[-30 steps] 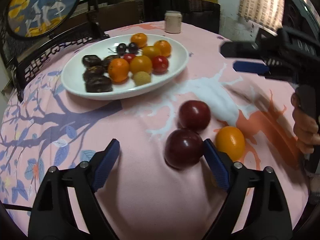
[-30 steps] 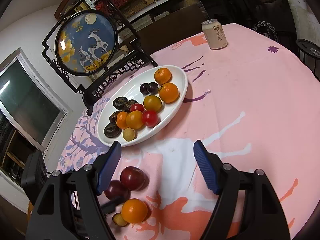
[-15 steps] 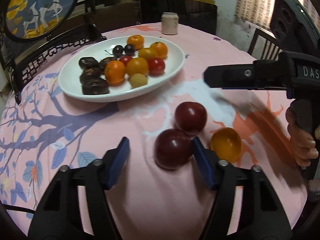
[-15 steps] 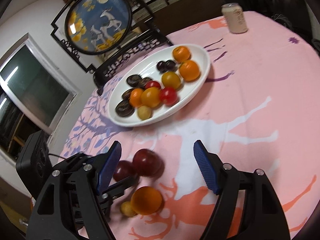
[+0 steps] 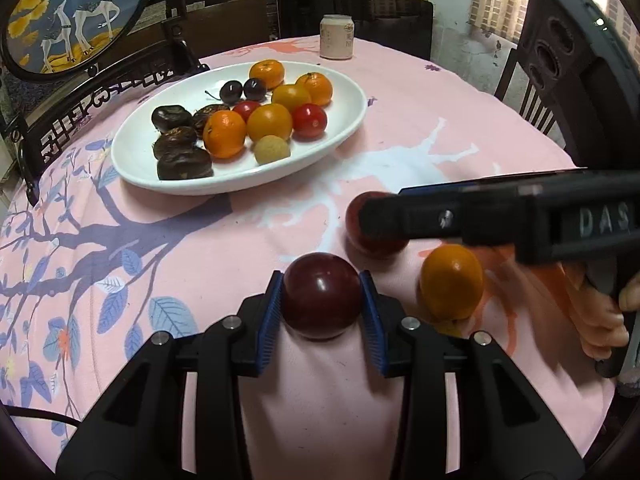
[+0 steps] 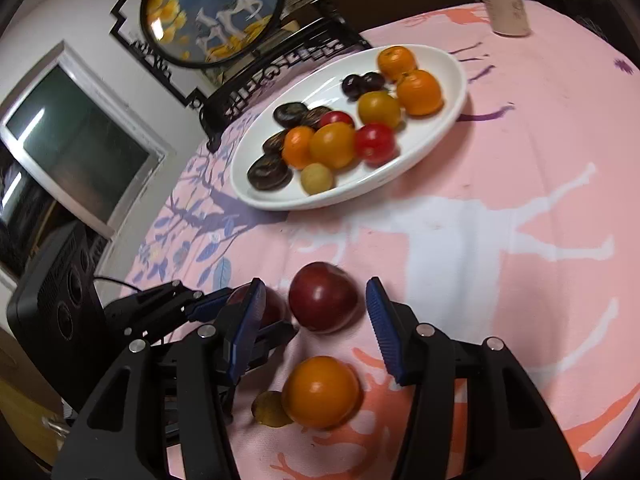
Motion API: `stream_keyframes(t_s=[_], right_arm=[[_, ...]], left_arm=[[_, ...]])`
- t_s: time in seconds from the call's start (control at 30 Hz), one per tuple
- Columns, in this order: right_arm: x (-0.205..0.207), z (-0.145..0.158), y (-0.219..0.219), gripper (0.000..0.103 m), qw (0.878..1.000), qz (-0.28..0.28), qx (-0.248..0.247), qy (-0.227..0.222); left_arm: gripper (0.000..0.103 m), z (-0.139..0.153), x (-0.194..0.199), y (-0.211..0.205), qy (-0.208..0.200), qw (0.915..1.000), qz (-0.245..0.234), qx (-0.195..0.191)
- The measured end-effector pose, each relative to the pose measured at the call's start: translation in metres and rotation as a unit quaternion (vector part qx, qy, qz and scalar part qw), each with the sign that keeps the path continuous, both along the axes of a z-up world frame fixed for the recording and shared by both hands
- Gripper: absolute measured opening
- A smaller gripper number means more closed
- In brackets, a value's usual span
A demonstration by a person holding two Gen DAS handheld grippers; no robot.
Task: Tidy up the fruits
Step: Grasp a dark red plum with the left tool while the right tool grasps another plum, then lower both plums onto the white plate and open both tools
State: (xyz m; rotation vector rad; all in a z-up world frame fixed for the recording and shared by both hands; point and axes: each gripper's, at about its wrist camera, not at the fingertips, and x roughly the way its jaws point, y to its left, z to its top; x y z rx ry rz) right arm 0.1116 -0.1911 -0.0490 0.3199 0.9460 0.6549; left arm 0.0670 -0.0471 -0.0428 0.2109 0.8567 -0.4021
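On the counter's pink cloth, the white oval plate at far left holds four dark wrinkled fruits, two dark cherries, three mandarins, two yellow-orange tomatoes, two red tomatoes and one pale longan. Nearer, three loose fruits sit on the cloth. The left claw grips one dark red plum between its blue pads. To its right, a second plum lies between the wide-spread fingers of the right claw, untouched. An orange tomato rests near right, a small brown fruit half hidden behind it. A can stands far back.
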Motion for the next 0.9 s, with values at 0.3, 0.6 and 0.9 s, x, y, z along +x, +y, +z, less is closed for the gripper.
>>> stream_keyframes(t_s=[0.3,0.6,0.9], right_arm=[[-0.003,-0.003,0.006,0.038,0.999,-0.010,-0.042,-0.026],[-0.009,0.015,-0.005,0.038,0.987,-0.069,-0.103,-0.107],[-0.008,0.009,0.001,0.038,0.985,-0.064,-0.123,-0.100]], left_arm=[[0.038,0.003,0.002,0.006,-0.021,0.9992,0.032,0.016],[0.038,0.010,0.019,0.047,-0.033,0.9886,0.147,0.002],[0.038,0.010,0.019,0.049,-0.033,0.9883,0.149,0.006]])
